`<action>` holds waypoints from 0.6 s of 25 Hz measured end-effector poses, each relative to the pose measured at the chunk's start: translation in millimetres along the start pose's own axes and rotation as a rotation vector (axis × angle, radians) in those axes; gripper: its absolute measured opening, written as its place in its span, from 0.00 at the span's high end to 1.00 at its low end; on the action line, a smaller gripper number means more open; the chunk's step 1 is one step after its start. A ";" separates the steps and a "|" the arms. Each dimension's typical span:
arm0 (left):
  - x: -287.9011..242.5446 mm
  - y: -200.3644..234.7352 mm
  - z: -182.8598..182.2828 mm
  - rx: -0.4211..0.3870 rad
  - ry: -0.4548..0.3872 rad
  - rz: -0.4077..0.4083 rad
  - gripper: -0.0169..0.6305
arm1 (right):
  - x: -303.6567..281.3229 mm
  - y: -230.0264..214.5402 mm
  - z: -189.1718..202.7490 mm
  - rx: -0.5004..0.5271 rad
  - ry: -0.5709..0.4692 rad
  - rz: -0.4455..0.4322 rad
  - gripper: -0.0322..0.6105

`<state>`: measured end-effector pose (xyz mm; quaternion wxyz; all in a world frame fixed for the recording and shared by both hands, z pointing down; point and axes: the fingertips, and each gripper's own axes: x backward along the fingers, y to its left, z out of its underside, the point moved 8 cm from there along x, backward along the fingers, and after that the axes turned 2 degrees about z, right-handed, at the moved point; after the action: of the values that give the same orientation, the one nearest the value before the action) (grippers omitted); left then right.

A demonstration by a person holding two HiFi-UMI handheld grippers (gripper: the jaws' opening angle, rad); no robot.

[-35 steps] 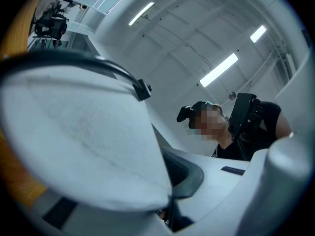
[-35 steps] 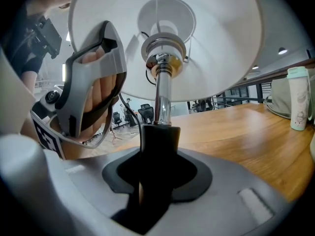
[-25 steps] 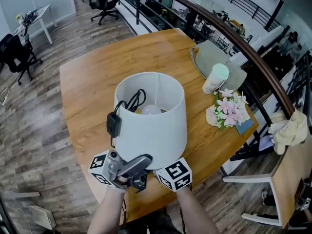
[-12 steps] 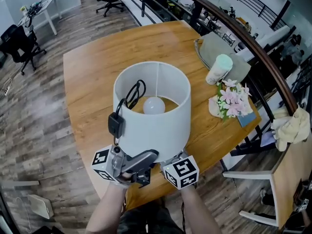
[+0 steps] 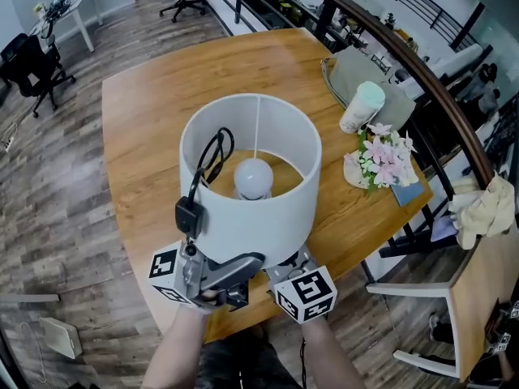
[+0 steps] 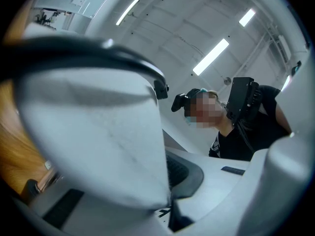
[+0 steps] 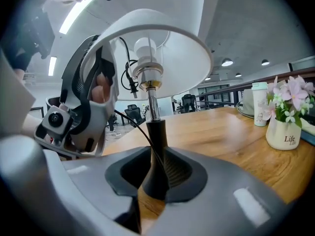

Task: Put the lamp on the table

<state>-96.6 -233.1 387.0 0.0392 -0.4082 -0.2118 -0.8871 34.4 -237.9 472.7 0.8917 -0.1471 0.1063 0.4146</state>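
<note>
The lamp has a white drum shade [image 5: 251, 209], a bulb [image 5: 254, 175] and a black cord with its plug [image 5: 188, 215] draped over the shade's left rim. It stands upright over the near edge of the wooden table [image 5: 154, 128]; its base is hidden. My left gripper [image 5: 243, 264] is under the shade's near side, shut on the shade wall [image 6: 98, 132]. My right gripper [image 7: 155, 176] has the black stem [image 7: 156, 141] between its closing jaws. The right pad lies against the stem and a sliver of gap shows on the left.
A vase of pink flowers [image 5: 381, 168], a white tumbler [image 5: 359, 108] and a grey cloth on a tray [image 5: 357, 75] sit at the table's right side. A dark railing [image 5: 430, 87] runs behind them. Office chairs [image 5: 32, 67] stand on the floor to the left.
The lamp has come further over the table and its shade now stands level, showing the whole bulb. Both grippers stayed under the shade's near side.
</note>
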 end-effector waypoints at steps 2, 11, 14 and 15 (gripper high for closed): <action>0.4 -2.2 2.9 -0.007 0.010 -0.001 0.95 | 3.4 3.5 2.2 0.003 -0.006 0.001 0.85; -3.6 -10.5 25.2 0.004 0.053 -0.033 0.91 | 17.1 13.2 4.1 0.039 -0.008 -0.020 0.94; -2.6 -14.6 30.4 0.005 0.071 -0.033 0.90 | 21.2 16.8 5.6 0.041 -0.009 -0.025 0.94; -2.4 -14.9 30.9 0.004 0.072 -0.034 0.90 | 22.5 17.5 5.9 0.043 -0.010 -0.025 0.94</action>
<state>-76.8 -207.2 397.9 0.0326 -0.3725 -0.2187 -0.9013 35.6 -209.2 468.2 0.9003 -0.1274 0.1089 0.4016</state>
